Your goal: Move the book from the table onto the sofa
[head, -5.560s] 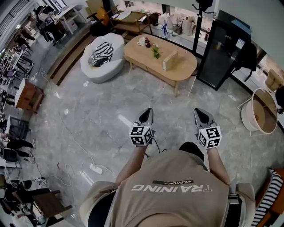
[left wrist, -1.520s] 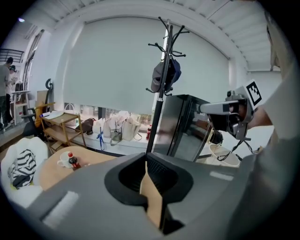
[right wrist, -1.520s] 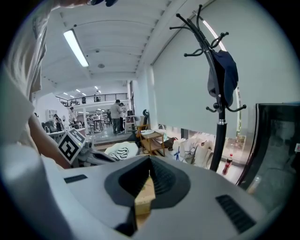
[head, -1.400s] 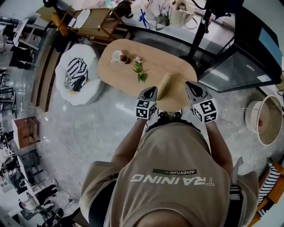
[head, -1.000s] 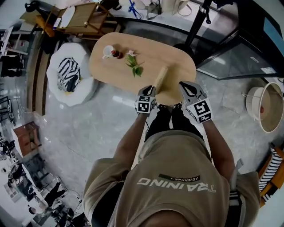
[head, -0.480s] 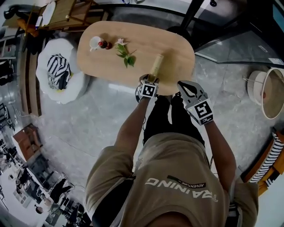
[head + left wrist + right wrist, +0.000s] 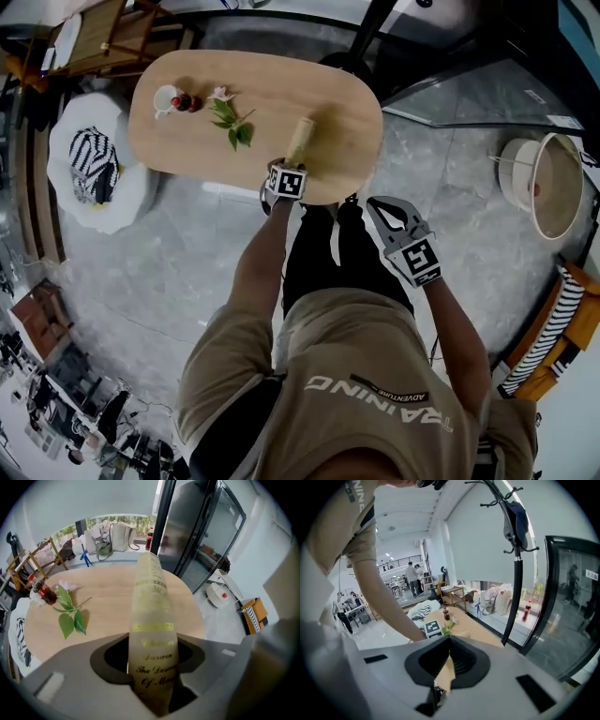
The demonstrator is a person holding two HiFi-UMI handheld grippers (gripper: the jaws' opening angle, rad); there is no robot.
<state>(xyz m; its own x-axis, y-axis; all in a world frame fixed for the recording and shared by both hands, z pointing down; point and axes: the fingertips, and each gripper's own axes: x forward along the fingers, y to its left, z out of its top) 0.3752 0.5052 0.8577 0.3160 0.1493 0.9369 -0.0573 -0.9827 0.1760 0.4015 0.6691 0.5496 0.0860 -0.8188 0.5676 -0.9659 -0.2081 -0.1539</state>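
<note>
The book (image 7: 302, 141) stands on its edge on the oval wooden table (image 7: 187, 141), near the front rim. My left gripper (image 7: 289, 169) points steeply down over the book's near end. In the left gripper view the cream spine with gold print (image 7: 152, 616) runs up between the jaws of the left gripper (image 7: 152, 641), which are closing round it, with dark gaps still on both sides. My right gripper (image 7: 378, 204) hangs off the table over the floor, its jaws together and holding nothing. In the right gripper view, the right gripper (image 7: 449, 641) looks past the left arm to the table.
A leafy flower sprig (image 7: 230, 117) and a cup with small red things (image 7: 173, 98) lie on the table's left half. A white round seat with a striped cushion (image 7: 89, 169) stands left of the table. A dark glass cabinet (image 7: 469, 84) and a round white basket (image 7: 548, 183) are right.
The person has walked up to the table. My left gripper has dropped onto the book's near end and its jaws have opened round it. My right gripper has sunk to the right, off the table.
</note>
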